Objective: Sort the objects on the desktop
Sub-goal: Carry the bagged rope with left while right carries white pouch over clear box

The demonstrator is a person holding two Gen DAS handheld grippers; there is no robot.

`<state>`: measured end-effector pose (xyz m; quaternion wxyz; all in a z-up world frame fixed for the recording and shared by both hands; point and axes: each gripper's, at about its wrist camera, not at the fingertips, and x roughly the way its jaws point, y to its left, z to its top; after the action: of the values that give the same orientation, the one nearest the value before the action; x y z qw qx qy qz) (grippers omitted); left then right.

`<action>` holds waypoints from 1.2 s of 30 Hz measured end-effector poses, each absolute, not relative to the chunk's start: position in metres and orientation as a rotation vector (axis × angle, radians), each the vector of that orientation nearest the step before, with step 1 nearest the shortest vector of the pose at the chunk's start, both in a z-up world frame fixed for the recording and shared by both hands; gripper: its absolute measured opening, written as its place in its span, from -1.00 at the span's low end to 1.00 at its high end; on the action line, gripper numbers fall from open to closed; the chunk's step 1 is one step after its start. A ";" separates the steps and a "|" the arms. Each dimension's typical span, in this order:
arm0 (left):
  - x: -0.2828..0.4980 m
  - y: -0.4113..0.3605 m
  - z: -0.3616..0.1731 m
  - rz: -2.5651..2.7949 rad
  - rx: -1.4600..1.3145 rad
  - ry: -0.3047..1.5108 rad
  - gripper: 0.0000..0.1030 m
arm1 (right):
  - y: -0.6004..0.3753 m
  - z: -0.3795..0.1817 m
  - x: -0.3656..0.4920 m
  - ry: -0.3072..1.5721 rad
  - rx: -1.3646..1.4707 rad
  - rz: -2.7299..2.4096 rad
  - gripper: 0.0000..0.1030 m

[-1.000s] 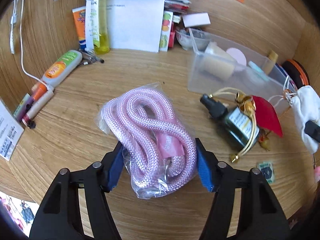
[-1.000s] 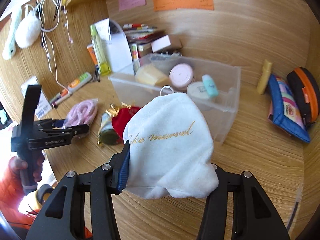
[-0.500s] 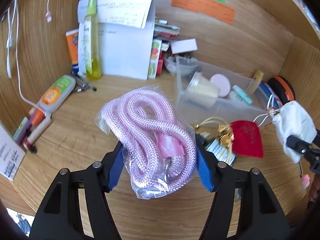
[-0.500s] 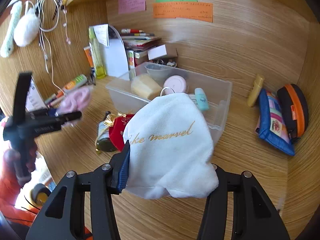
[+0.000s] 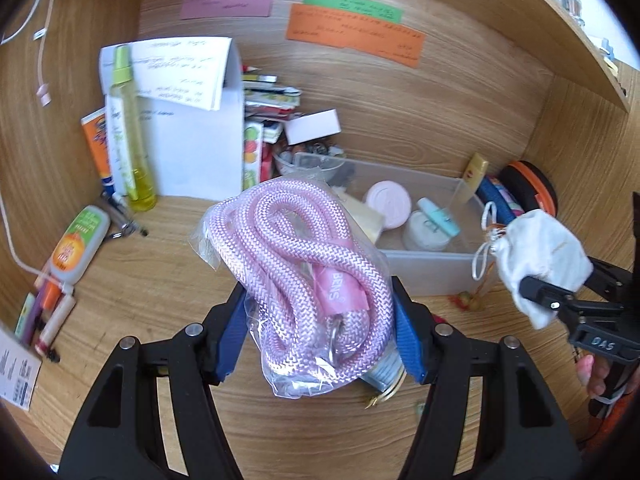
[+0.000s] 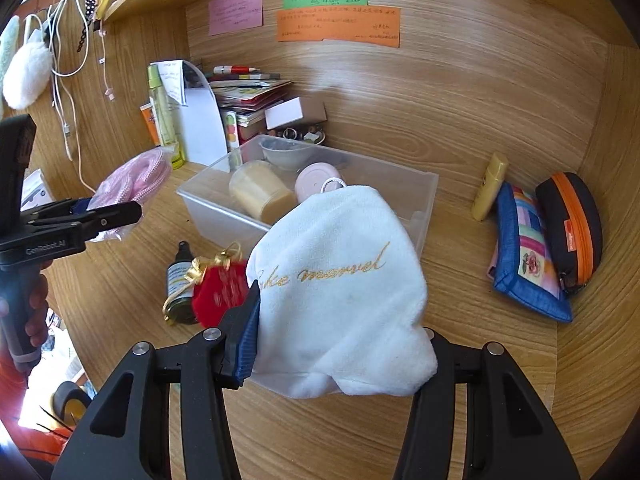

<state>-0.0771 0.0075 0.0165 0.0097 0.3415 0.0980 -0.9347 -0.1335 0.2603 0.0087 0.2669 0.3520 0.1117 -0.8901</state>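
Note:
My left gripper (image 5: 320,332) is shut on a clear bag of pink rope (image 5: 304,256) and holds it in the air above the desk, left of the clear plastic bin (image 5: 424,268). The bag also shows in the right wrist view (image 6: 132,184). My right gripper (image 6: 336,340) is shut on a white drawstring pouch (image 6: 344,292) with gold lettering, held above the desk in front of the bin (image 6: 216,216). The pouch also shows in the left wrist view (image 5: 540,256), right of the bin. The bin holds a beige jar (image 6: 260,196), a pink round case (image 6: 316,176) and a bowl (image 6: 286,154).
A small dark bottle (image 6: 178,280) and a red pouch (image 6: 220,292) lie on the desk in front of the bin. A blue patchwork pouch (image 6: 524,256), an orange-trimmed case (image 6: 572,224) and a yellow tube (image 6: 490,184) lie at right. Bottles, papers and books (image 5: 168,128) stand at back left.
My left gripper has lifted the rope bag off the desk and carried it up and right toward the bin. My right gripper has risen with the white pouch.

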 end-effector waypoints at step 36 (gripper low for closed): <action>-0.176 0.047 0.004 -2.985 1.254 0.200 0.24 | 0.244 -0.007 -0.213 0.220 1.071 -2.298 -0.06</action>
<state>-0.1765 0.0465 0.0038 -0.0513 0.3859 0.0617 -0.9190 -0.2133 0.2444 -0.0068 0.2941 0.4021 0.0825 -0.8631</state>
